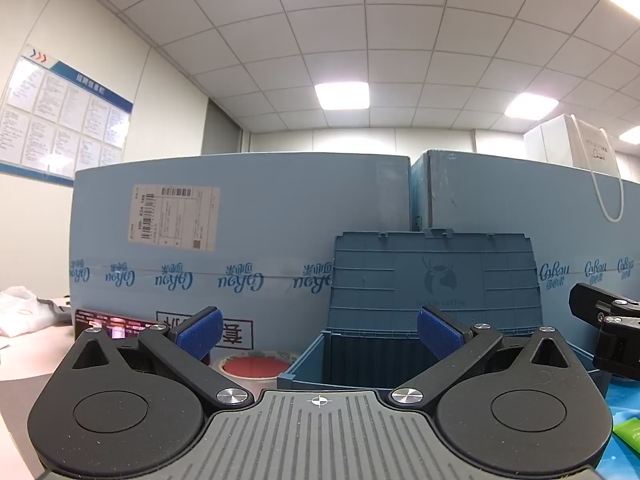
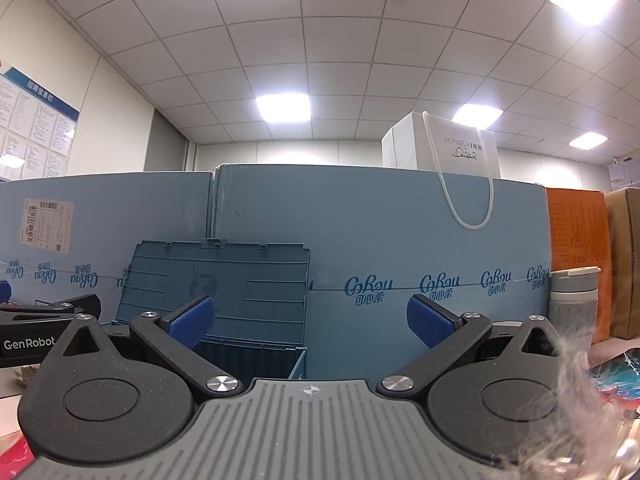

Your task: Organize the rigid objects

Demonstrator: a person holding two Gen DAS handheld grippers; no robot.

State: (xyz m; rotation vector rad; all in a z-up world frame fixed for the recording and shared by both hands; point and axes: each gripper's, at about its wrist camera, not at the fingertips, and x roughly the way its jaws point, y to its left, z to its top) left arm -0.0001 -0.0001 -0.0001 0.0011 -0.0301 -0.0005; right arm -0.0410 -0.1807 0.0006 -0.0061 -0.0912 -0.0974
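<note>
A blue plastic crate (image 1: 304, 364) stands open in front of me, its ribbed lid (image 1: 434, 280) raised against the cartons behind. My left gripper (image 1: 319, 334) is open and level, pointing at the crate's near rim, nothing between its blue pads (image 1: 200, 330). A roll of tape (image 1: 254, 366) with a red core lies just left of the crate. In the right wrist view the same crate (image 2: 298, 360) and lid (image 2: 216, 284) sit left of centre. My right gripper (image 2: 310, 320) is open and empty, facing the carton wall. The left gripper's body (image 2: 28, 332) shows at the left edge.
Tall blue cartons (image 1: 240, 240) wall off the back. A white paper bag (image 2: 460, 152) sits on top of them. A grey cup with lid (image 2: 574, 300), an orange box (image 2: 576, 240) and a brown carton (image 2: 626, 260) stand at right. White cloth (image 1: 20, 312) lies far left, a green packet (image 1: 630, 432) bottom right.
</note>
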